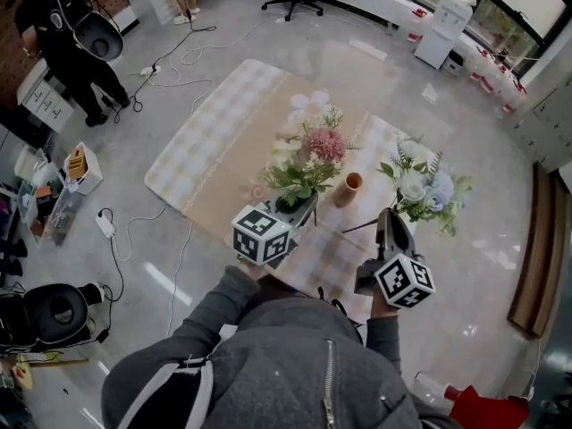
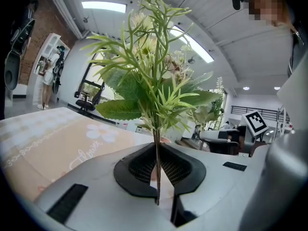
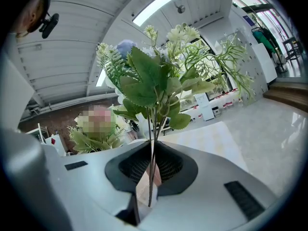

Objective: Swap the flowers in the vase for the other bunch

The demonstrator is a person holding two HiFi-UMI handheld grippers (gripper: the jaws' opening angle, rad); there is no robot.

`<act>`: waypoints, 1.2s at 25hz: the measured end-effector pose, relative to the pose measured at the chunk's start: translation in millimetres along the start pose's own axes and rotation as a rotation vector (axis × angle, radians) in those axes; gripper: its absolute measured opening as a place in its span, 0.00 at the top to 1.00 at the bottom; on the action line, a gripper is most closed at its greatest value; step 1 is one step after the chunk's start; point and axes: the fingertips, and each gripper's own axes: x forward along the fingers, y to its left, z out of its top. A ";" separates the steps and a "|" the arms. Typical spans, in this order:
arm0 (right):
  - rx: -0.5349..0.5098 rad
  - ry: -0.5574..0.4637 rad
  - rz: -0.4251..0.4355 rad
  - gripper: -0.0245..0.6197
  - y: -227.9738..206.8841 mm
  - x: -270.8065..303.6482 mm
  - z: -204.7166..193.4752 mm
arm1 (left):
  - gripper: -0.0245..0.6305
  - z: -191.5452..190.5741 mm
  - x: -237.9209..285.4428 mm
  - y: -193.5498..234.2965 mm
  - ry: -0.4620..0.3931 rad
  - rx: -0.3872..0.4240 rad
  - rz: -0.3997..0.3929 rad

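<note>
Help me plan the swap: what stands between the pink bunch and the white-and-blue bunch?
The orange vase stands between the pink bunch and the white-and-blue bunch; the head view shows it.

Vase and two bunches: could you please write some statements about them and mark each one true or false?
1. The left gripper is shut on the stem of the pink bunch. True.
2. The right gripper is empty. False: it is shut on the stems of the white bunch.
3. The vase holds flowers. False: nothing stands in it; each bunch is in a gripper.
4. The vase stands upright on the table, between the two bunches in the head view. True.
</note>
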 end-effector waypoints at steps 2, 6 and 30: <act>0.000 -0.003 0.003 0.91 1.9 0.6 0.2 | 0.92 0.4 0.0 2.3 0.002 0.002 0.000; -0.007 -0.013 0.010 0.91 5.9 4.1 6.9 | 0.92 7.1 2.6 4.3 -0.005 0.006 -0.010; -0.134 -0.104 0.055 0.91 25.2 13.5 80.7 | 0.92 8.8 9.6 17.5 -0.034 -0.036 -0.009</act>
